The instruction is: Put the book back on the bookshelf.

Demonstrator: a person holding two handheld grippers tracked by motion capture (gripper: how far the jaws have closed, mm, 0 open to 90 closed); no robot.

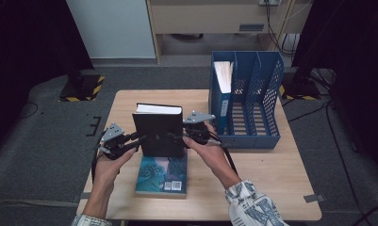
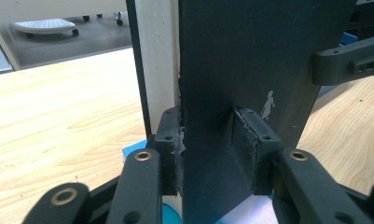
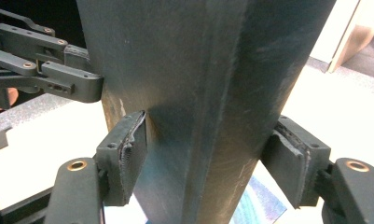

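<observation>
A black hardcover book (image 1: 158,132) stands upright at the middle of the table, held from both sides. My left gripper (image 1: 140,137) is shut on its open edge; in the left gripper view the pads (image 2: 247,140) pinch the dark cover (image 2: 231,56) next to the cream page block (image 2: 154,56). My right gripper (image 1: 177,137) is shut on the spine side, and its pads (image 3: 126,158) press the book (image 3: 198,70) from both faces. Under the black book a teal paperback (image 1: 160,176) lies flat.
A blue three-slot file rack (image 1: 252,136) stands at the table's right rear, with a blue-covered book (image 1: 223,77) upright in its left slot. Bare wooden table (image 1: 271,188) lies in front of the rack. The table's edges drop to grey floor.
</observation>
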